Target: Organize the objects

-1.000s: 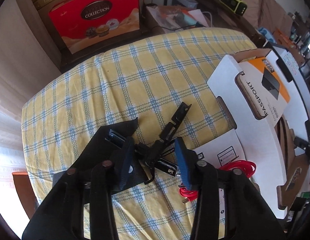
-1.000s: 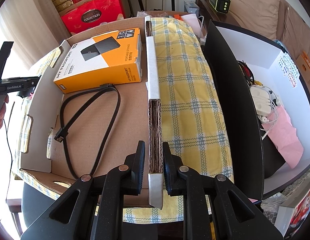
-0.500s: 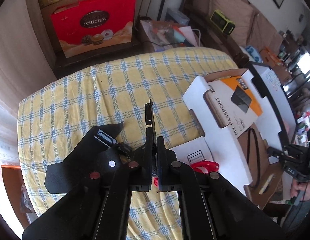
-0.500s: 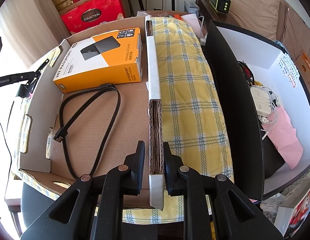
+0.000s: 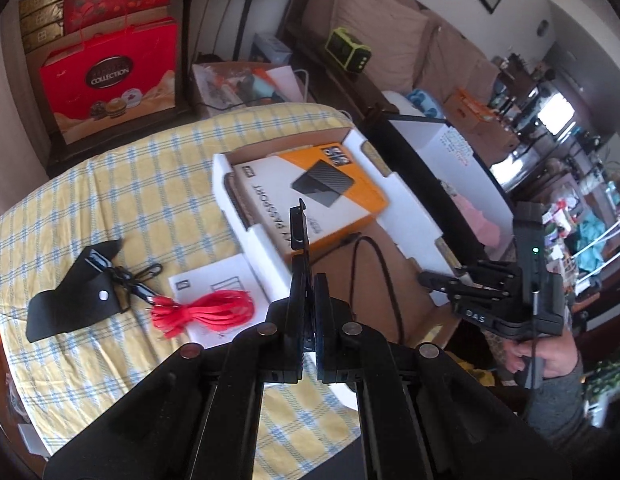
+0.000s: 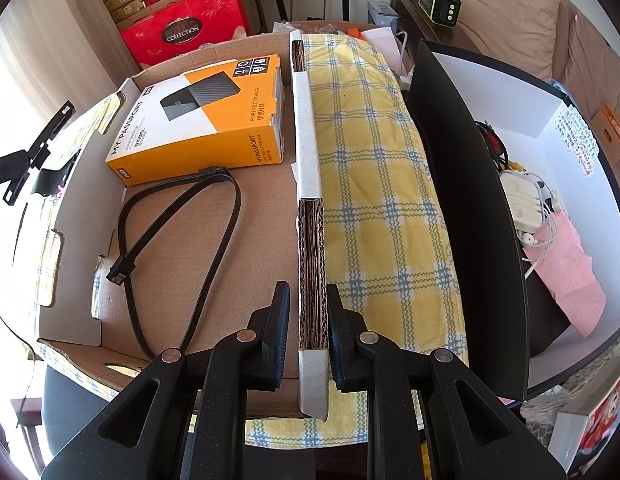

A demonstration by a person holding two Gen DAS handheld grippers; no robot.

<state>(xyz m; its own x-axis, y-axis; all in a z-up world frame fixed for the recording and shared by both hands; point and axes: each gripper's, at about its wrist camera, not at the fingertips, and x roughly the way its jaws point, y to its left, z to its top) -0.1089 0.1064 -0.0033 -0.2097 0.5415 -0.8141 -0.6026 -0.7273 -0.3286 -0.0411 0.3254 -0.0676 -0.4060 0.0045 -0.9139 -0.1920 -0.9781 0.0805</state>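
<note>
Black plastic, a thin flat bracket [image 5: 300, 228], stands upright between the closed jaws of the left gripper [image 5: 309, 312], which have just been closing on it, and it hangs lifted clear of the yellow checked counter [image 5: 122, 184], in the middle of the left wrist view, over the near edge of the cardboard box [image 5: 246, 220]. The right gripper [image 6: 308, 322] has its jaws nearly shut on the thick corrugated wall [image 6: 310, 264] of that same box, holding it steady at the bottom centre of its frame. Inside lie an orange hard drive carton [image 6: 206, 120] toward the upper left and a looped black cable [image 6: 182, 240] below it. The step looks to be carrying the bracket into the box, so it seems wise to aim for the bare brown floor right of the cable, lower it flat, not on its edge, and part the jaws only once it is low. A red cable bundle [image 5: 210, 310], a paper leaflet [image 5: 214, 280] under it and a black pouch [image 5: 74, 300] wait at the left of the counter
</note>
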